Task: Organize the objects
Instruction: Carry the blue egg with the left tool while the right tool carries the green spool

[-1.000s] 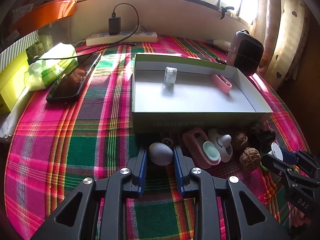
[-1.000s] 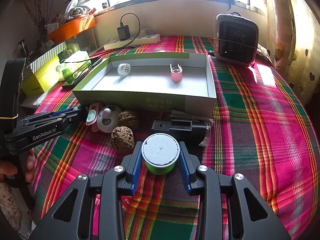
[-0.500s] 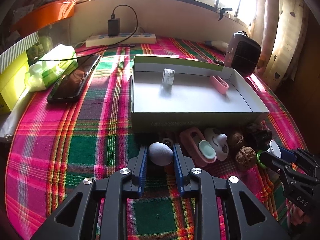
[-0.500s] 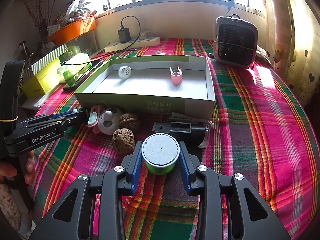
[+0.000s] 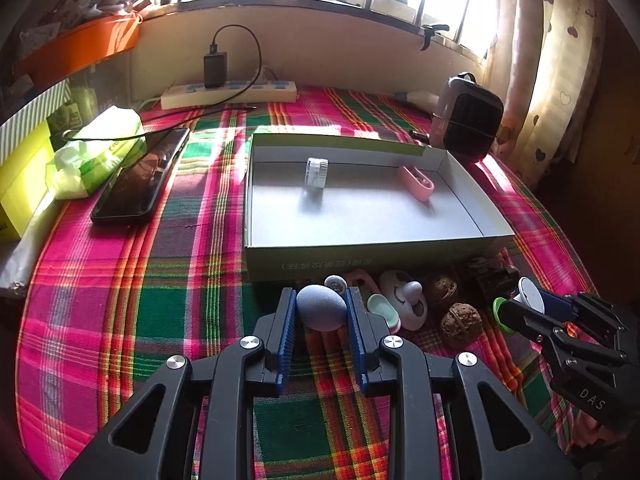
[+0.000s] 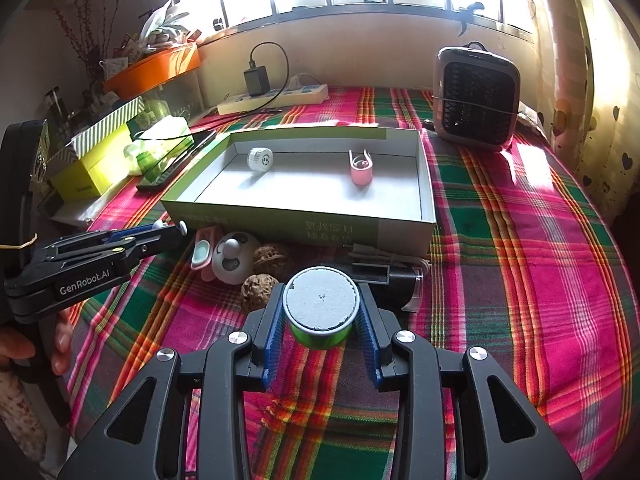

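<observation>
My left gripper (image 5: 321, 308) pinches a grey-blue egg-shaped thing (image 5: 321, 307) between its blue ribbed pads (image 5: 286, 320), gripped across the narrow middle so the rounded ends cannot squirt out. My right gripper (image 6: 321, 312) clamps a green round tin (image 6: 320, 308) by its side wall, its pale flat lid facing up, so it rides level.

Both loads hang just above the plaid cloth (image 5: 120, 280), short of the near wall of the open box (image 5: 360, 258). I judge the box is the goal: a white roll (image 5: 317, 173) and a pink clip (image 5: 416, 177) already lie inside, well apart, near the far wall, leaving the near floor free.

Outside it, against that near wall, wait the rest: a panda-faced toy (image 6: 234, 258), two walnuts (image 6: 259, 286), a pink case (image 6: 202, 252) and a black oblong device (image 6: 394, 284).

The wall is low, so each load needs a lift before going forward. The egg-shaped thing may roll once released, so I would set it down, not drop it.
</observation>
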The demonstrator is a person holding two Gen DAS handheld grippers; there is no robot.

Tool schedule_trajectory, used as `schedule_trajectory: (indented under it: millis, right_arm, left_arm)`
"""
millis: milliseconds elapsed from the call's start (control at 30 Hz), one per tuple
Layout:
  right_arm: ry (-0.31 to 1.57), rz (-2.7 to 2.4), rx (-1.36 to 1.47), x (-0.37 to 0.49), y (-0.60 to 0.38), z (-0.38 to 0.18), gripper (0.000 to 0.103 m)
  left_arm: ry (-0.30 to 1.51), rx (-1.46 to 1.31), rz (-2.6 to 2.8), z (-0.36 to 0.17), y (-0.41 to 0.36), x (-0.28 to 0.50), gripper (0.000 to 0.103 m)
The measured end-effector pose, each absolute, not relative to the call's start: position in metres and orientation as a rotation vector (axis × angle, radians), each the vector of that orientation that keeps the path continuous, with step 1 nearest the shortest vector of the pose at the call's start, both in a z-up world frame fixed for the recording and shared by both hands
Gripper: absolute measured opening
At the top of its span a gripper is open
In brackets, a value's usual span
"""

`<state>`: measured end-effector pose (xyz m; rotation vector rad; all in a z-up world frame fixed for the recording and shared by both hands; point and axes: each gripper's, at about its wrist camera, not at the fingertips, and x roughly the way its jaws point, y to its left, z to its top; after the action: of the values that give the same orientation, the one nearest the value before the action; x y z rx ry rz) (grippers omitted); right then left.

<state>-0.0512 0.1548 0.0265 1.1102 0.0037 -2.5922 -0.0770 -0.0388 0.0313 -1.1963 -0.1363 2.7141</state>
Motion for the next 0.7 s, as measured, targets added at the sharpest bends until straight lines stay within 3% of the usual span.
schedule_trajectory:
  millis: [700]
  right_arm:
    - [0.017,-2.578,1.048,-0.084,0.141,0.051,0.035]
  left_arm:
    - [-0.144,-1.157,2.718,0.05,-0.038,-0.1,0.023]
